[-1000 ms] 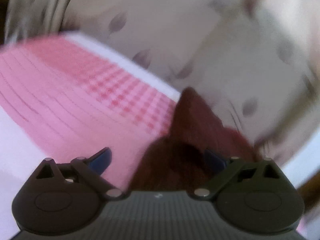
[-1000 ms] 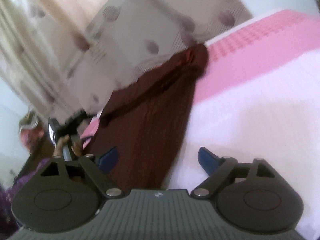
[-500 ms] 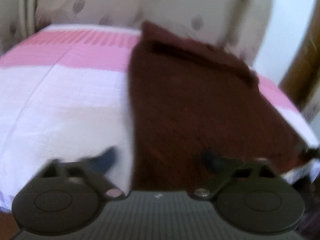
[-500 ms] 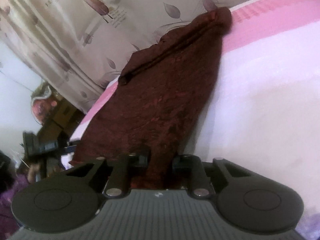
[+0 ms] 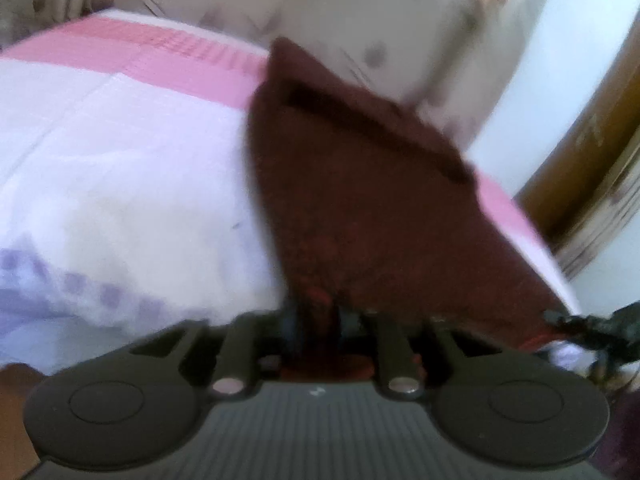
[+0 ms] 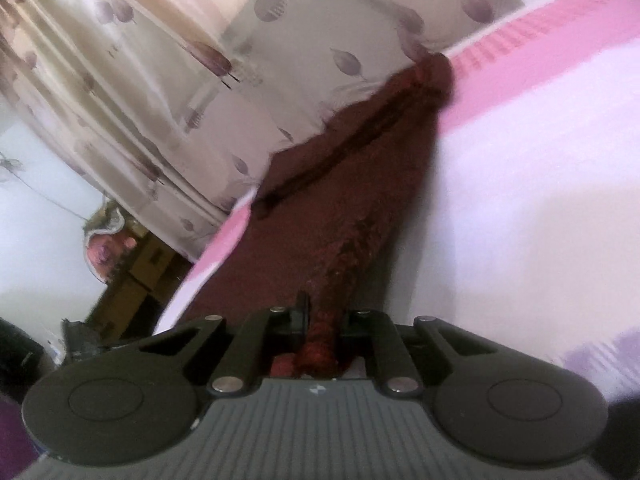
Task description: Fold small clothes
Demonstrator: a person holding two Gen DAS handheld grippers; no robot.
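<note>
A dark maroon garment [image 5: 360,200] lies spread over a bed with a pink and white sheet [image 5: 120,180]. My left gripper [image 5: 316,320] is shut on the cloth's near left corner, which is bunched between its fingers. In the right wrist view the same garment [image 6: 340,200] runs away from me across the sheet [image 6: 520,160]. My right gripper [image 6: 322,320] has its jaws closing on a gathered fold at the near right corner, and the pads pinch it. A dark blurred shape [image 5: 592,328] at the garment's far corner looks like the other gripper.
A pale curtain with a leaf print [image 5: 340,0] [image 6: 160,80] hangs behind the bed. Brown wooden furniture [image 5: 580,140] stands off the bed's side. A cluttered corner with boxes [image 6: 132,276] lies beyond the bed edge.
Both grippers stood open a second ago and have closed on the garment's near edge. The left one swung across from the pink end of the sheet to the garment's corner.
</note>
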